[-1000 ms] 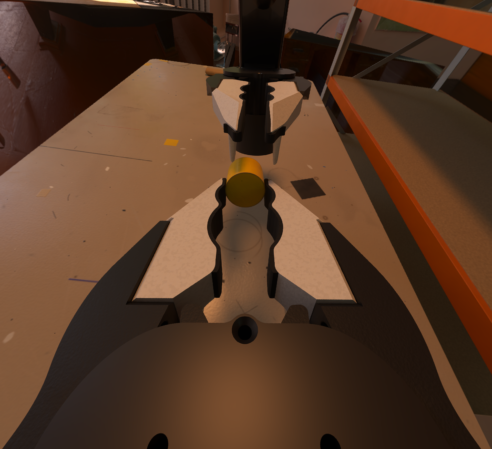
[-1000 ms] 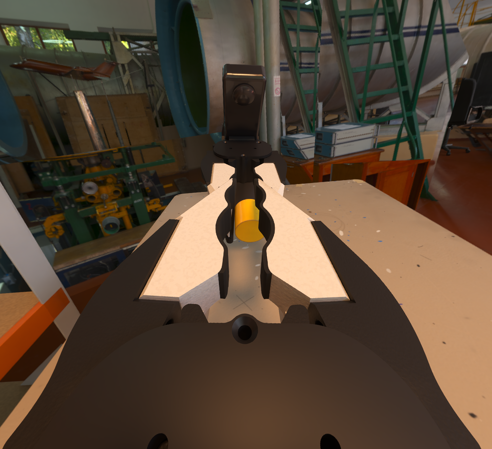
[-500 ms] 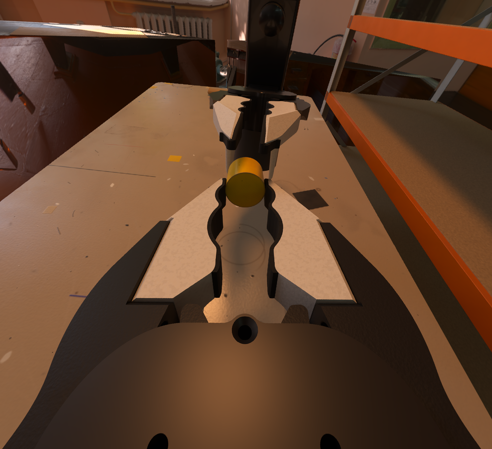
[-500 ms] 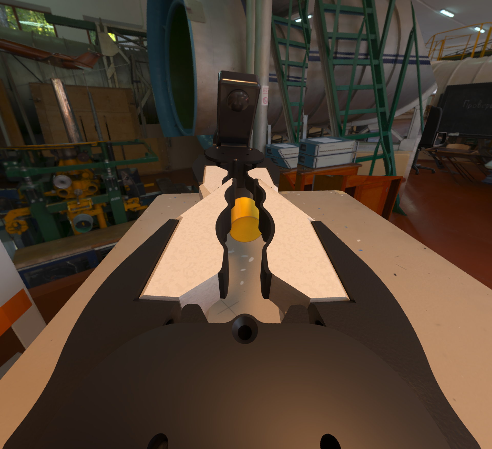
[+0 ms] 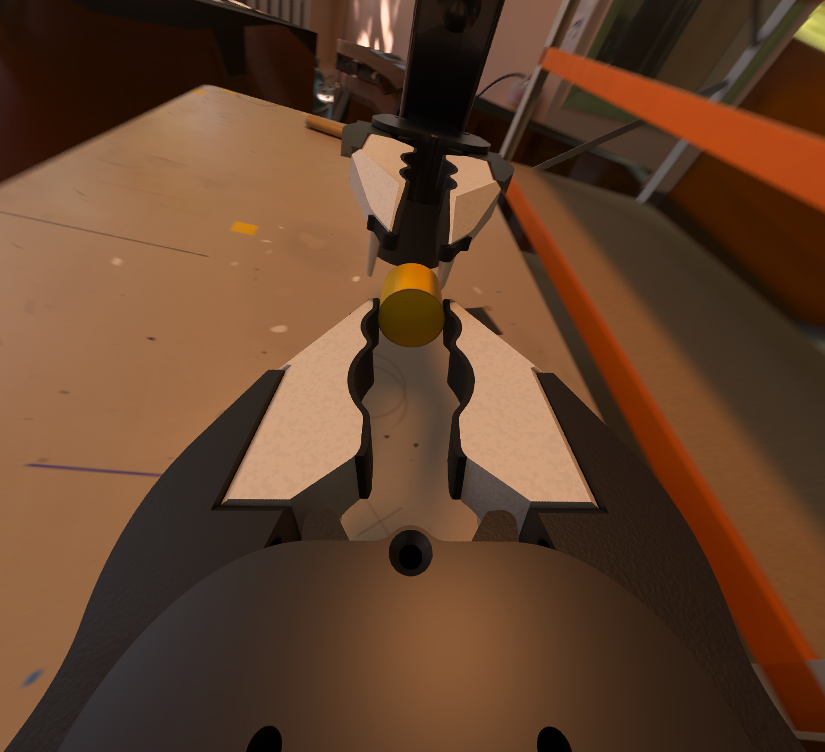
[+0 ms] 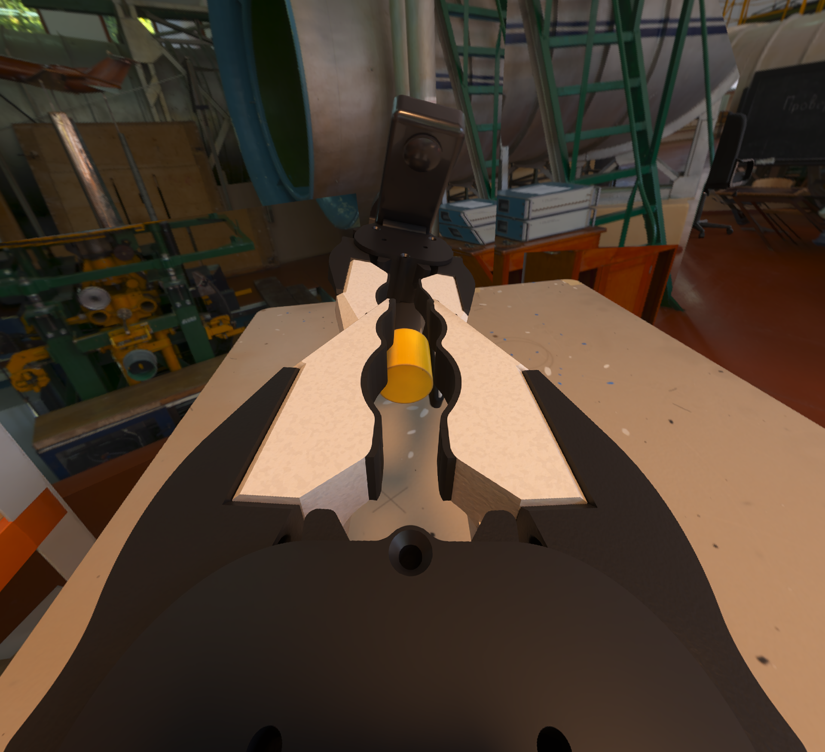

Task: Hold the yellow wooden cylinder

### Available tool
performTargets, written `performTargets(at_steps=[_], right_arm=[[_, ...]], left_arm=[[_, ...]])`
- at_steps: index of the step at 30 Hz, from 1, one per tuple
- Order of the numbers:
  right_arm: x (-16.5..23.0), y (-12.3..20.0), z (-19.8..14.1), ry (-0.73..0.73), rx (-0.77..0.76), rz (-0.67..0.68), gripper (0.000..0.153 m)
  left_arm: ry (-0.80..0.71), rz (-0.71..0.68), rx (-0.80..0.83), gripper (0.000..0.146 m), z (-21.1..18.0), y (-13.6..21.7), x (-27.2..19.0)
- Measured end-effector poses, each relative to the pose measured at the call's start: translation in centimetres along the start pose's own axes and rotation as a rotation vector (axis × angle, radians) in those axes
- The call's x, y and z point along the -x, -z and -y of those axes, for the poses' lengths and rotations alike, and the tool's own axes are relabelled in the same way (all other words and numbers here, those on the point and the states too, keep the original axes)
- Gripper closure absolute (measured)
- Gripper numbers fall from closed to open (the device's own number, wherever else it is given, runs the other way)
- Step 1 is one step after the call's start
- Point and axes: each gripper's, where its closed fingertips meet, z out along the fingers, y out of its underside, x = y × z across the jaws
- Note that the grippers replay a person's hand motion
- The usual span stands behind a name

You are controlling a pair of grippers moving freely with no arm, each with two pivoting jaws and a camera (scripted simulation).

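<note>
**A:** What has changed for you since half a second back?

**B:** Your views have tilted: in the left wrist view the table's far edge now slants, where it ran level before. Your left gripper (image 5: 410, 314) stays closed on the near end of the yellow wooden cylinder (image 5: 410, 312), pinched at the fingertips. Your right gripper (image 6: 407, 320) still clamps the other end, the cylinder (image 6: 407, 367) sitting deeper between its fingers. The piece hangs above the table, spanning both grippers, as earlier.

**A:** And around you?

**B:** A tan, paint-flecked table (image 5: 134, 284) lies below you. An orange-edged shelf rack (image 5: 669, 329) runs just beside it. Behind your left gripper stand green ladders (image 6: 580, 61) and a large metal drum (image 6: 312, 61).
</note>
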Motion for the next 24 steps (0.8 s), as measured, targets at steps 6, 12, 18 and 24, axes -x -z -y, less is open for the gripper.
performTargets(at_steps=[6,12,18,24], right_arm=[[-0.21,-0.16,-0.46,0.033,0.098,-0.054,0.139],[-0.44,-0.21,-0.09,-0.004,0.114,-0.079,0.139],[-0.62,0.25,-0.08,-0.092,0.110,-0.080,0.140],[-0.85,0.44,0.04,-0.061,0.193,-0.092,0.140]], left_arm=[[0.149,-0.148,-0.042,0.118,-0.34,-0.08,-0.57],[0.024,-0.062,-0.049,0.118,0.04,0.06,0.19],[0.084,-0.116,-0.071,0.118,0.21,-0.33,-0.09],[0.081,-0.108,-0.103,0.118,0.42,-0.62,0.23]])
